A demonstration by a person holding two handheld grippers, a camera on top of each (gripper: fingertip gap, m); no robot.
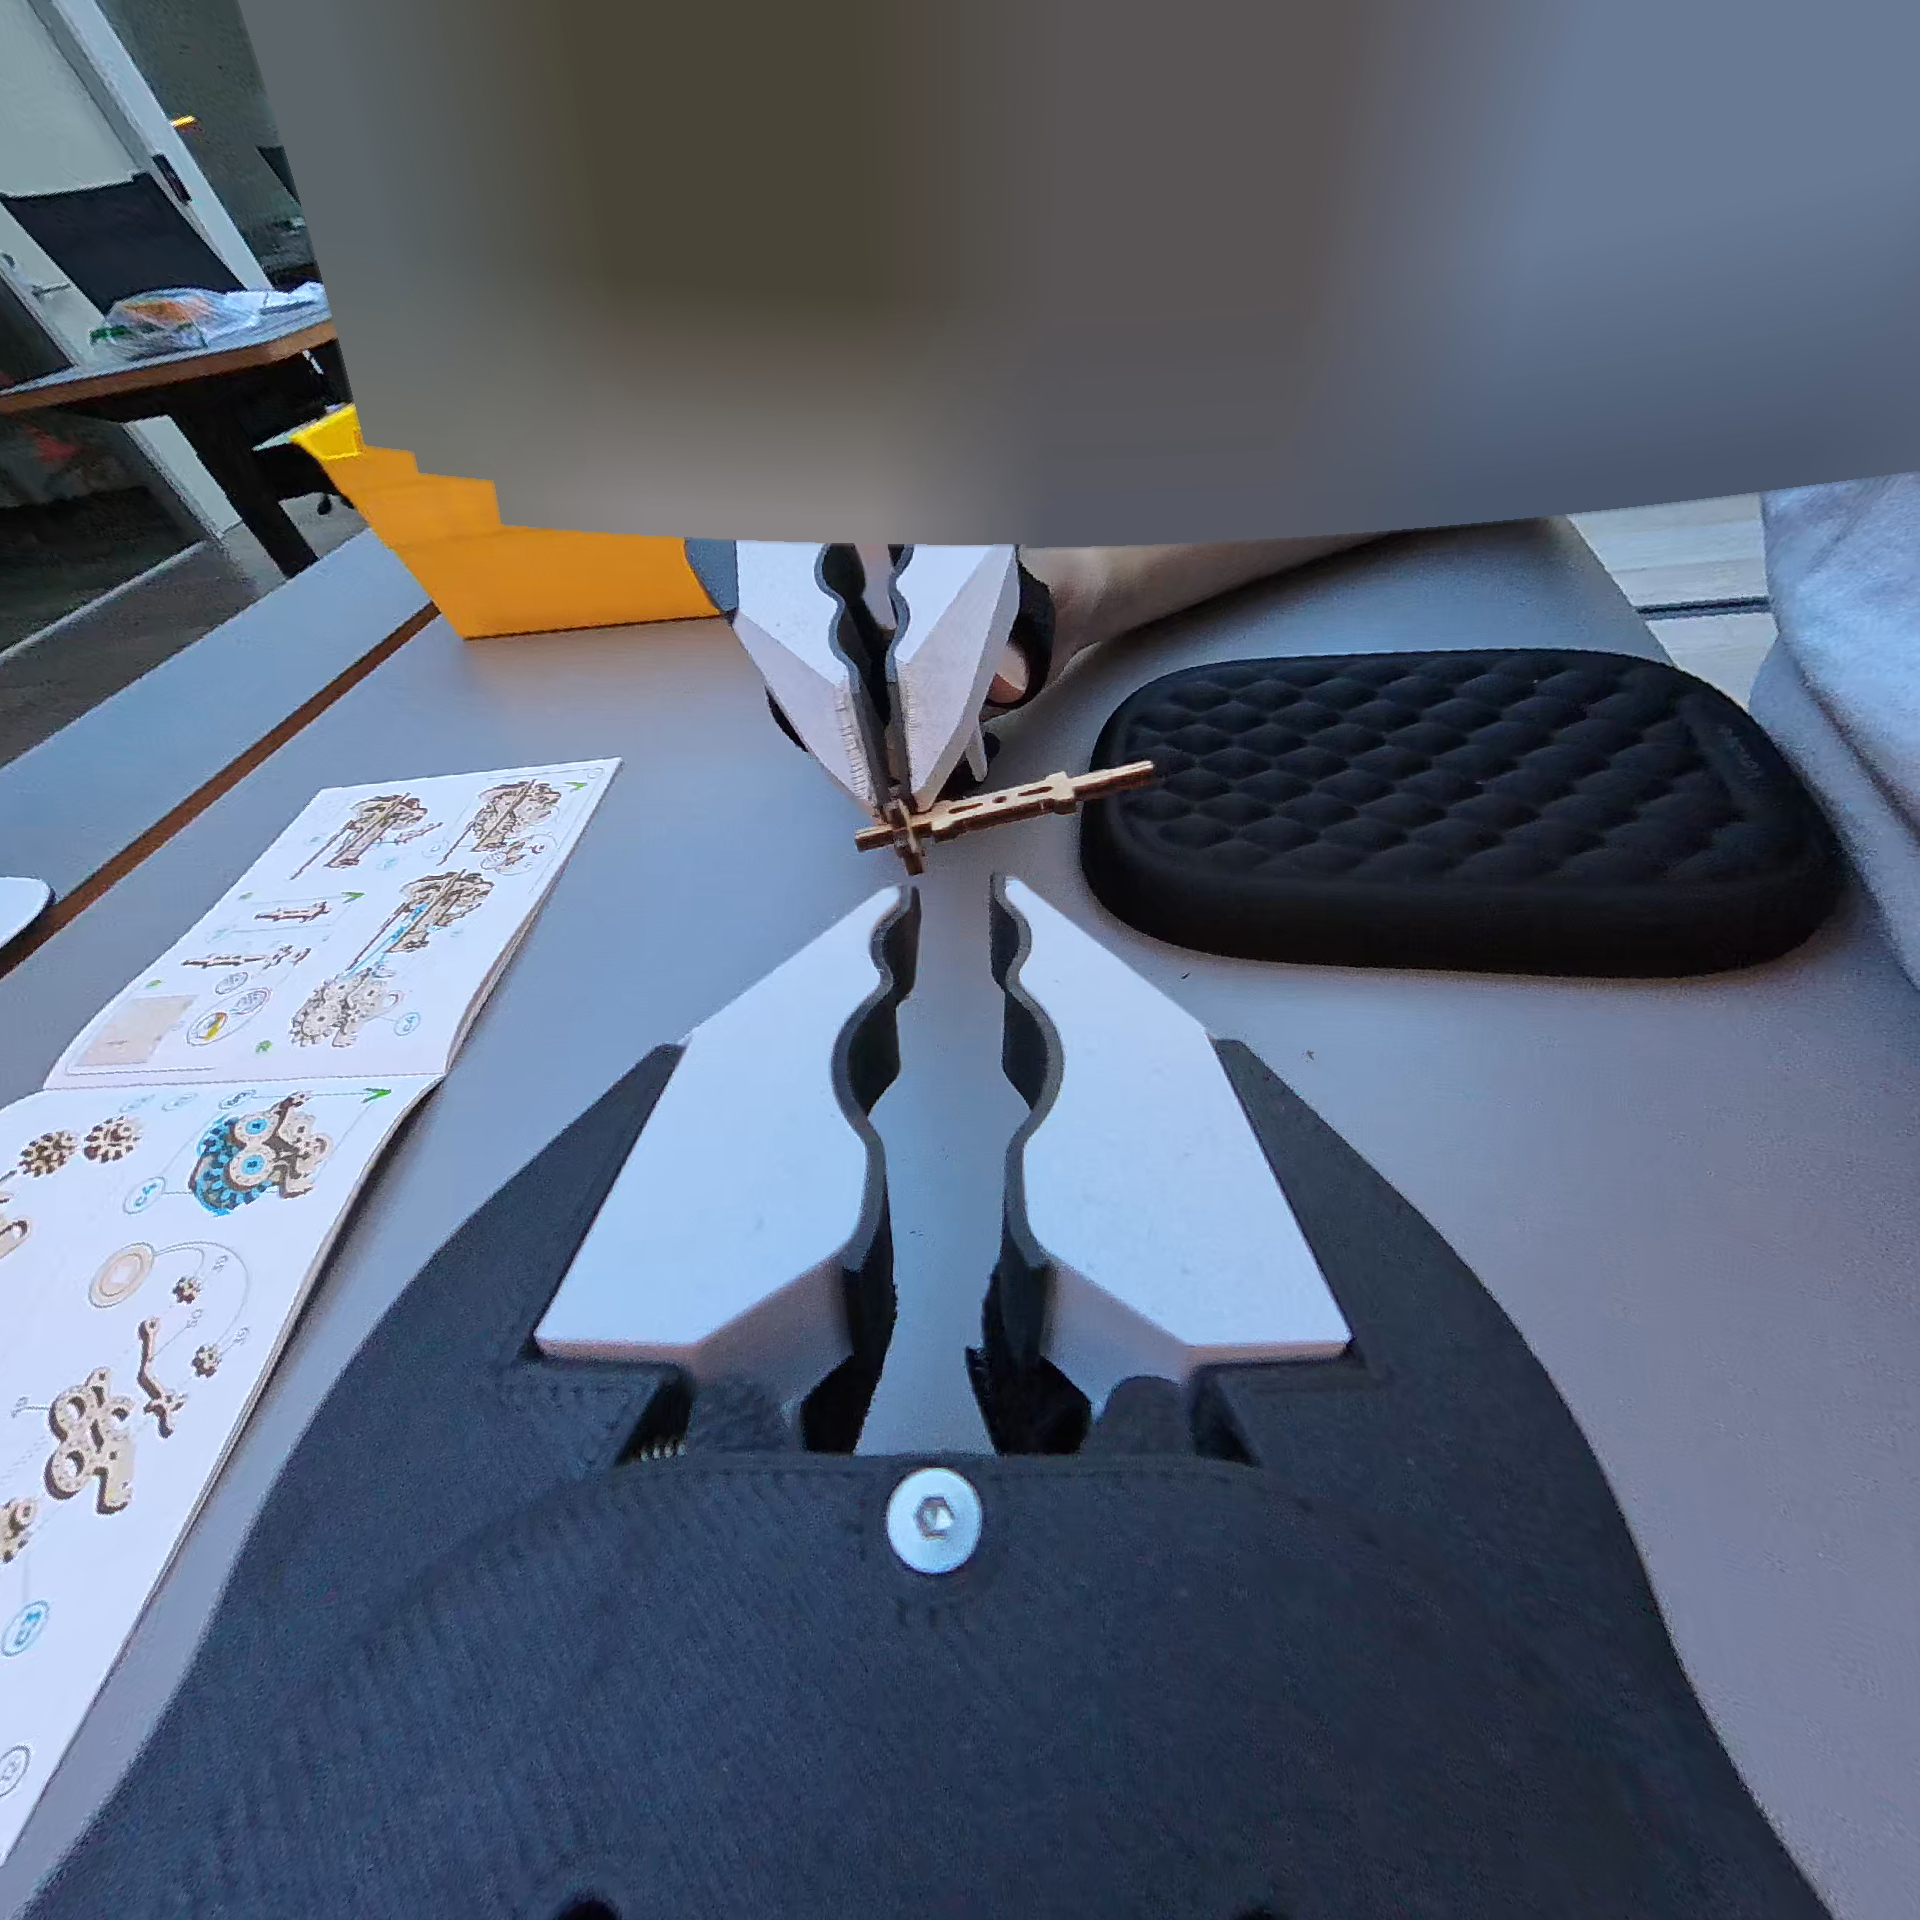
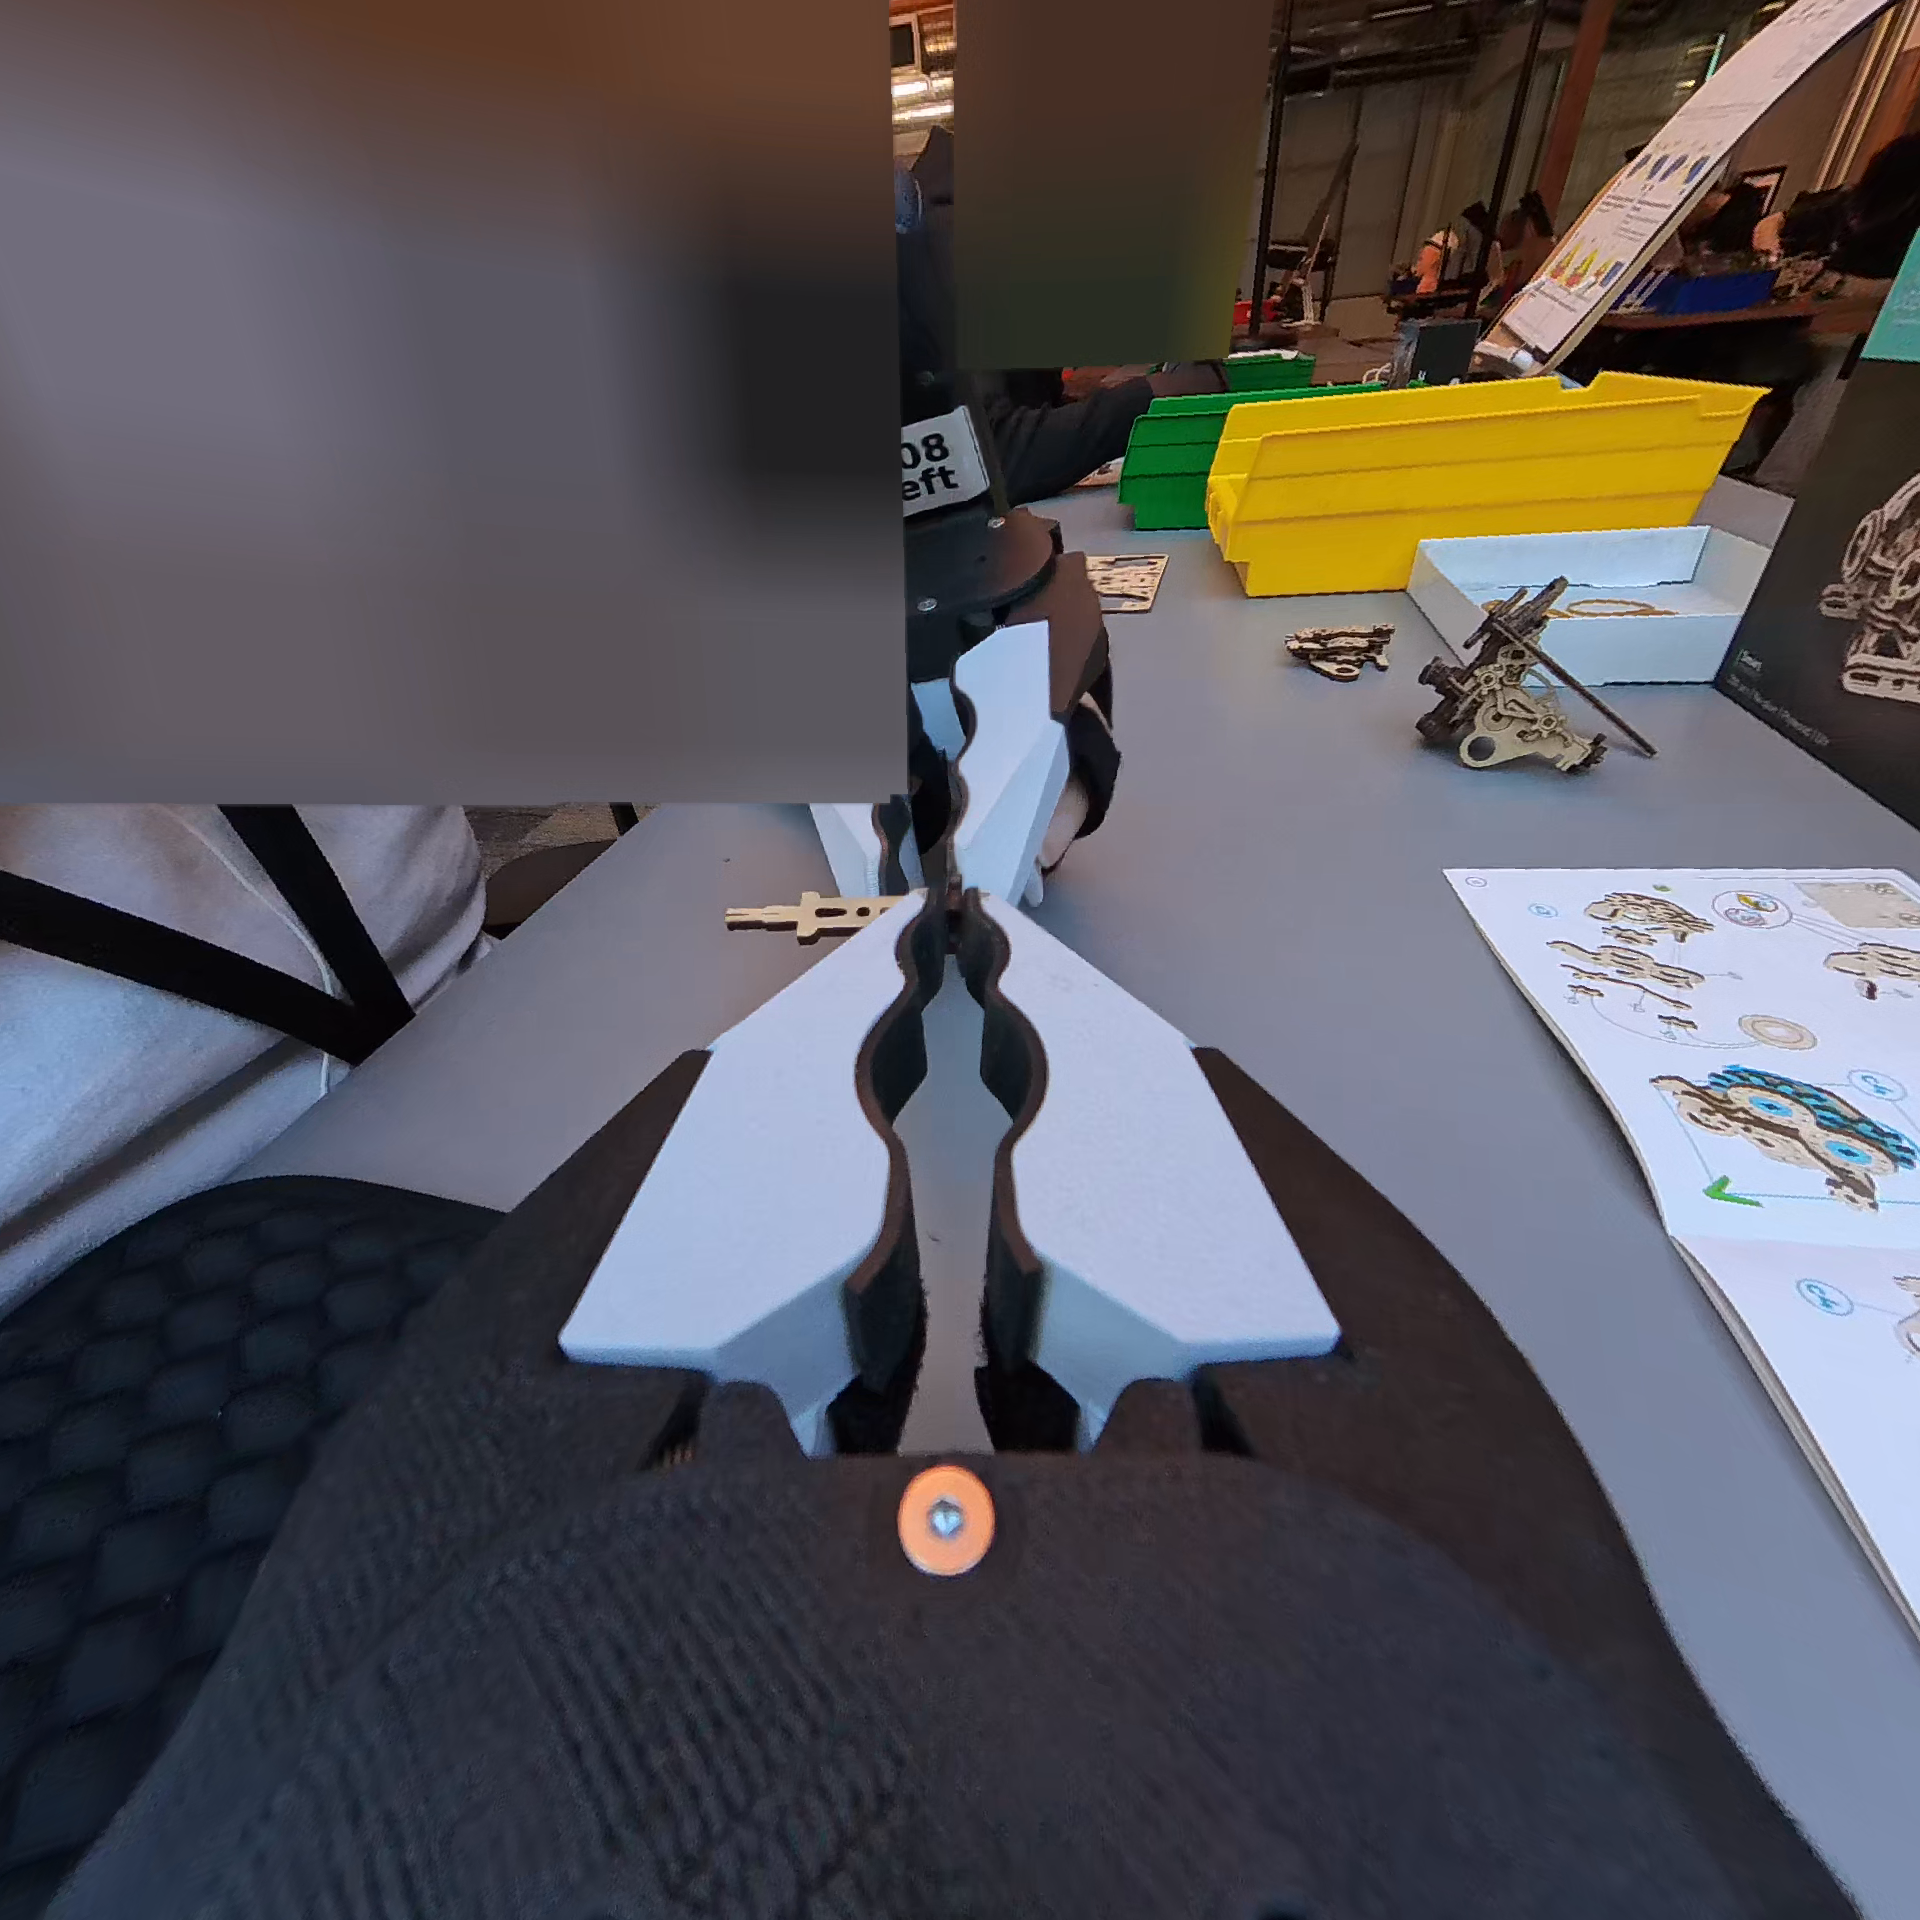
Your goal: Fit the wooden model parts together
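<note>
A thin wooden axle stick [image 1: 1023, 802] with a small cross piece on its end hangs just above the grey table [image 1: 1351, 1143]. My right gripper [image 1: 891, 805] points toward the camera in the left wrist view and is shut on the cross end. In the right wrist view its tips [image 2: 951, 904] meet on that end, and the stick [image 2: 810, 916] pokes out to the left. My left gripper [image 1: 954, 891] is open and empty, its tips just short of the cross piece. One of its white fingers [image 2: 1013, 748] shows beyond the right gripper.
An open instruction booklet [image 1: 312, 935] [image 2: 1714, 1039] and a black quilted pad [image 1: 1455, 810] lie on the table. Farther off are a yellow bin [image 2: 1455, 478], a green bin [image 2: 1174, 447], a white tray [image 2: 1579, 644], a part-built wooden model [image 2: 1507, 696] and loose wooden pieces [image 2: 1340, 649]. Left and right tips are no more than a few centimetres apart.
</note>
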